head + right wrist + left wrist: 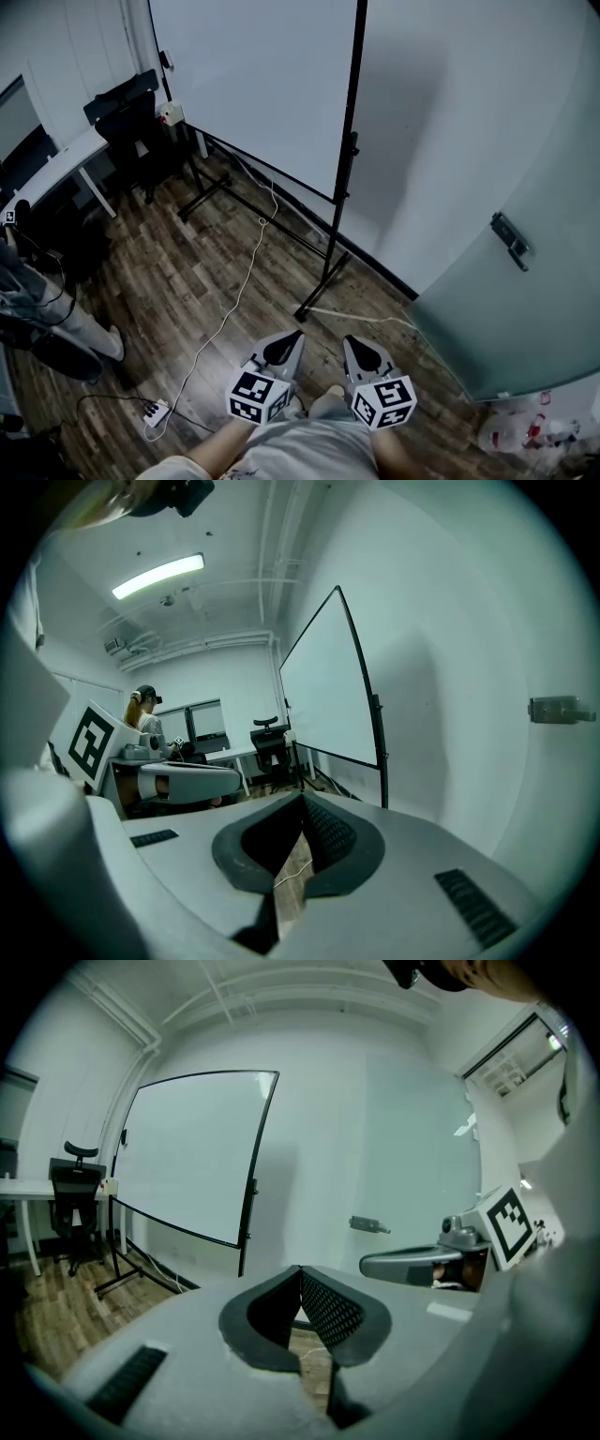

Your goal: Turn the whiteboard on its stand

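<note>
The whiteboard [253, 84] stands on its black wheeled stand [323, 279] against the white wall, its right post [349, 159] upright. Both grippers hang low by my body, well short of the stand's foot. My left gripper [289, 339] is shut with nothing in it. My right gripper [354, 345] is likewise shut and empty. From the left gripper view the whiteboard [192, 1152] is ahead to the left, beyond the closed jaws of the left gripper [300, 1274]. The right gripper view has the whiteboard [328, 696] edge-on past the right gripper [302, 799].
A black office chair [131, 117] and a white desk [56, 169] stand at the left. A white cable [234, 300] runs across the wood floor to a power strip [156, 412]. A frosted glass door [525, 281] with a handle [511, 241] is at the right.
</note>
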A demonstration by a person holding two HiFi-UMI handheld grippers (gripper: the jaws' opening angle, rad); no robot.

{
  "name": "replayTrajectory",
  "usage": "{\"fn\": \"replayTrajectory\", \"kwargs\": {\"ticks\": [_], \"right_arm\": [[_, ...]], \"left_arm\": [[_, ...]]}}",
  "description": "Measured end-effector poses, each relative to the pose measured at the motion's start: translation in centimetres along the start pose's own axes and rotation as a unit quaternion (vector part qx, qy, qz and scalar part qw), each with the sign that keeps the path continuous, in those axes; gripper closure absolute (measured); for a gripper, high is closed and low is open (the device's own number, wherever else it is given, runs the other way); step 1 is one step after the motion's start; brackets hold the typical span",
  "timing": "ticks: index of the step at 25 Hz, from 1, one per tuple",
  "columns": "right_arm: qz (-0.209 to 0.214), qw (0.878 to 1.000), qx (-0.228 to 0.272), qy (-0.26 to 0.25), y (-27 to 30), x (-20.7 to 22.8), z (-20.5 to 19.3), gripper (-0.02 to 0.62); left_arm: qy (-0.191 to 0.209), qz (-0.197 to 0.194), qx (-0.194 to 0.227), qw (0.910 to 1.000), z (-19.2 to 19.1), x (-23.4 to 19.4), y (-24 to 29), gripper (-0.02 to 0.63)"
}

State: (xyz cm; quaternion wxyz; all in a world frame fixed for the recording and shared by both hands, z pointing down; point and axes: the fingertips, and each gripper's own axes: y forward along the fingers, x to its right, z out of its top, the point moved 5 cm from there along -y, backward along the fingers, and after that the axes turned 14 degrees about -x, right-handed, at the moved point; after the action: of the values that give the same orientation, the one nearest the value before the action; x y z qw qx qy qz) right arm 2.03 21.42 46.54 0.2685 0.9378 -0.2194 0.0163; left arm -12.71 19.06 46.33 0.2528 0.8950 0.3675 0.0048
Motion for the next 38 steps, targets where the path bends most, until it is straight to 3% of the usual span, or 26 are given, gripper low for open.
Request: {"fn": "replayTrajectory", "kwargs": {"ticks": [12, 38], "right_arm": [[0.008, 1.0, -0.005, 0.007, 3.6, 2.8, 1.0, 0.589], [0.047, 0.998, 0.004, -0.031, 15.4, 18.0, 13.2, 0.589]], "left_arm": [[-0.005, 0.001, 0.0, 1.0, 1.4, -2.1, 3.5, 0.595], [-0.017, 0.032, 0.011, 0.9993, 13.2, -9.0, 20.3, 0.595]]}}
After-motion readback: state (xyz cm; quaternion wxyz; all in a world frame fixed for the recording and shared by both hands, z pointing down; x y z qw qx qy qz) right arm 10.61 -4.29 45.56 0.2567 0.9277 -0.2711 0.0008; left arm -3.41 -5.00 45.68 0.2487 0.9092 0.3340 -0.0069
